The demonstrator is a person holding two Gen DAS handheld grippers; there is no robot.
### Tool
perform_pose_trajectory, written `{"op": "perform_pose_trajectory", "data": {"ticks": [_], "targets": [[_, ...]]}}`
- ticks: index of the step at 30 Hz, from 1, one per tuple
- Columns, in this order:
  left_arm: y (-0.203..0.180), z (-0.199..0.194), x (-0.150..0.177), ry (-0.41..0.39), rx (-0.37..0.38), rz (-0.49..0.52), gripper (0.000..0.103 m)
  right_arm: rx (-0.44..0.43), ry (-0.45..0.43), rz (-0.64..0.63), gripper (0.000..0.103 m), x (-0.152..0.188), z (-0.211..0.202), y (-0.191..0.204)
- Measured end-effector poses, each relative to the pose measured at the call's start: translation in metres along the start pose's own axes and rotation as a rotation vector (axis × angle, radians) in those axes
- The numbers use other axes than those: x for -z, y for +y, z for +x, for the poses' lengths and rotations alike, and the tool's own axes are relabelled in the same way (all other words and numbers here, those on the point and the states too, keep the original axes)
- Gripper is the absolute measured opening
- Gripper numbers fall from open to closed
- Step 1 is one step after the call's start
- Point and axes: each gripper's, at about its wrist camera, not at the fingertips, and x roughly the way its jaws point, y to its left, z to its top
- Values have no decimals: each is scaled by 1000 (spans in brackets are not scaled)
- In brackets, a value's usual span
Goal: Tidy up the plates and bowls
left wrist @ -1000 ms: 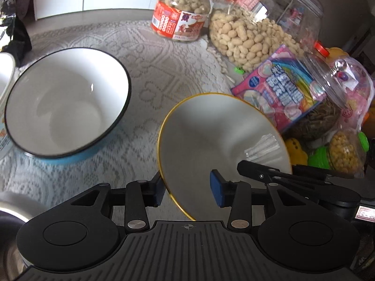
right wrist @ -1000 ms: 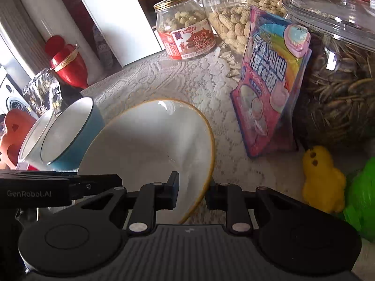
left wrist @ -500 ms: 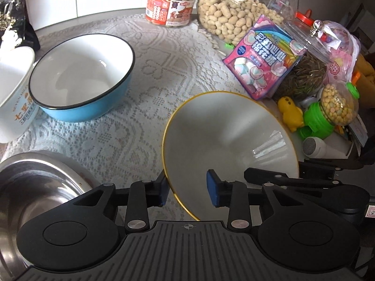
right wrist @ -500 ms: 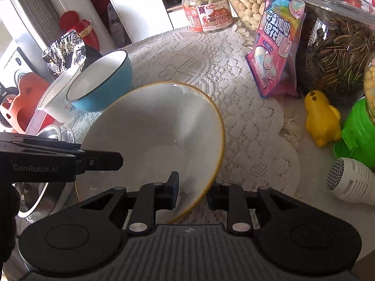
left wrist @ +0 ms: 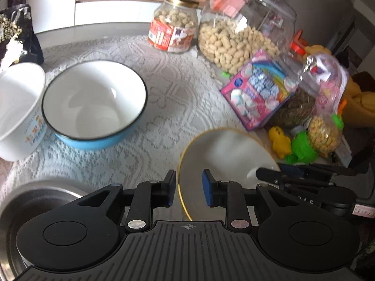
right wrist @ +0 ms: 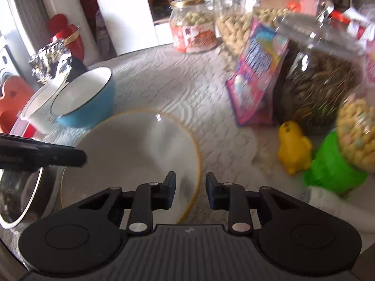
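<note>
Your left gripper (left wrist: 188, 188) jaws are closing around the gold-rimmed plate's (left wrist: 225, 154) edge at 6 o'clock, not yet clamped, while your right gripper (right wrist: 190, 190) jaws are opening to release it.

From the right wrist view the whole far side of the surface smears with motion, so the label on the peanut jar (right wrist: 193, 32) and the print on the pink candy bag (right wrist: 257, 77) cannot be read. The steel bowl (left wrist: 30, 201) is cut off at the lower left edge of the left wrist view and partly hidden behind the black gripper body. The near rim of the gold-rimmed plate (left wrist: 225, 154) disappears under that body too, so whether the fingers (left wrist: 170, 187) touch it cannot be told.
</note>
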Motion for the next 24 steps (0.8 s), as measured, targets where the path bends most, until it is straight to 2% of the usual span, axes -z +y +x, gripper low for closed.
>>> {"op": "perform_pose_trajectory", "data": {"ticks": [4,7,12,18,21,24], "targets": [[32,-24,-31,-116,0,-24,28,63,-33,12,30,-19,-12,0],[72,-37,-36,-196,11,-106,28,79,-34,-4,31,-37,-16,12],[133,-29,-42,-145,-48,-317,28,8,-2,-2,36,-77,1,46],[149,-19,-41,-101,-56,-342,29,-91,60,41,37,-121,56,90],[152,-16,-40,-108,-54,-350,30,-85,90,74,37,-129,84,100],[157,-12,-40,-99,-55,-363,30,-81,73,84,41,-132,97,107]]}}
